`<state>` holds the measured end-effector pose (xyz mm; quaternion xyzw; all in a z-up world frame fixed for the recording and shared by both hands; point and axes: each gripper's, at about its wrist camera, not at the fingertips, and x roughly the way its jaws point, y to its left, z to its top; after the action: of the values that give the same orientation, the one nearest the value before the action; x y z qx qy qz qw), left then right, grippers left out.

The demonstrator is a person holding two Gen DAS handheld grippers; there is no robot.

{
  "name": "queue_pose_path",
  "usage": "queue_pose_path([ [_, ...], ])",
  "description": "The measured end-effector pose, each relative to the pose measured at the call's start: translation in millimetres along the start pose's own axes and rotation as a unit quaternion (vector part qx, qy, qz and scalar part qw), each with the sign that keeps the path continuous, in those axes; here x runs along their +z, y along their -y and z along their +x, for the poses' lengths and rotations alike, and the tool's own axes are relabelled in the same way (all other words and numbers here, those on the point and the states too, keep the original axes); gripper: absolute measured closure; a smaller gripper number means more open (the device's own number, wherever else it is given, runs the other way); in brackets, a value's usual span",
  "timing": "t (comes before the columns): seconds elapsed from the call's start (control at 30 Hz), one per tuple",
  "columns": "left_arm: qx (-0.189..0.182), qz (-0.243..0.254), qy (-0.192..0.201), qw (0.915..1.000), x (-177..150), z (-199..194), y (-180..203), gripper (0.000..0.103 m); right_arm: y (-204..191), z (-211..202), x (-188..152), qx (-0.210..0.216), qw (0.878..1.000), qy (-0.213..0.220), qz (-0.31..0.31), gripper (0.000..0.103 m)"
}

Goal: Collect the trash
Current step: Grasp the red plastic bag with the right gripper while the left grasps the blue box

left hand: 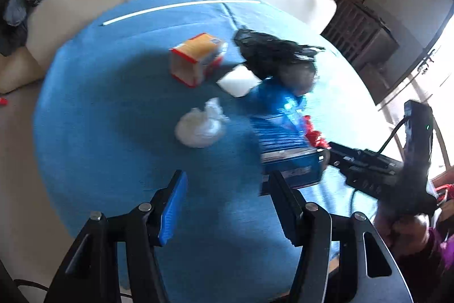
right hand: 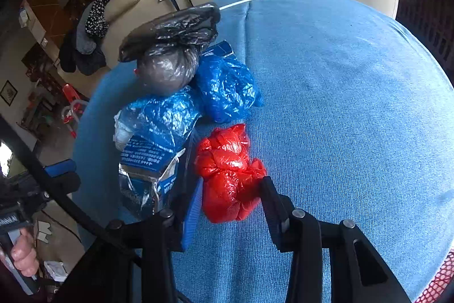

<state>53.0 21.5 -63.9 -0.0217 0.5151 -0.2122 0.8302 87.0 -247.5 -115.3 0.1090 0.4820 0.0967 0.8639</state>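
Trash pickup: the right gripper (right hand: 231,189) fingers clamp the red bag (right hand: 229,172) on the blue desk (right hand: 340,104); the left gripper (left hand: 227,189) fingers hang apart, empty.

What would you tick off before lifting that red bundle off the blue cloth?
1. The red bag sits between the jaws of the right gripper: ok.
2. Pads touching both its sides: ok, it seems.
3. The blue foil packet clear of the grip: cannot tell, it lies beside one finger.
4. The left gripper free, jaws open and empty: ok.
5. The white wad and orange box collected: not ok.
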Motion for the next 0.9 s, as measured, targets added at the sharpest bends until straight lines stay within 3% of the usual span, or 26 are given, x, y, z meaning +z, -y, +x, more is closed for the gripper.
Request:
queue_pose_path([
  [0.17,-0.026,-0.003,-0.016,0.9995,8.5,11.1,18.7,0.037,20.2,-11.3,-15.3,0.001,1.0,0.012,0.022,0.063],
  [0.43,-0.019,0.013,-0.034,0.9992,19.5,35.5,63.8,0.036,53.6,-50.9,-48.2,-0.025,0.998,0.035,0.049,0.063],
  [0.63,0.006,0.031,-0.03,0.9991,21.8,46.3,84.2,0.03,53.6,-58.1,-64.0,-0.014,0.997,0.034,0.063,0.063],
  [0.9,0.032,0.022,-0.049,0.998,14.5,66.7,76.3,0.03,47.9,-53.4,-69.7,-0.015,0.997,0.038,0.06,0.063],
])
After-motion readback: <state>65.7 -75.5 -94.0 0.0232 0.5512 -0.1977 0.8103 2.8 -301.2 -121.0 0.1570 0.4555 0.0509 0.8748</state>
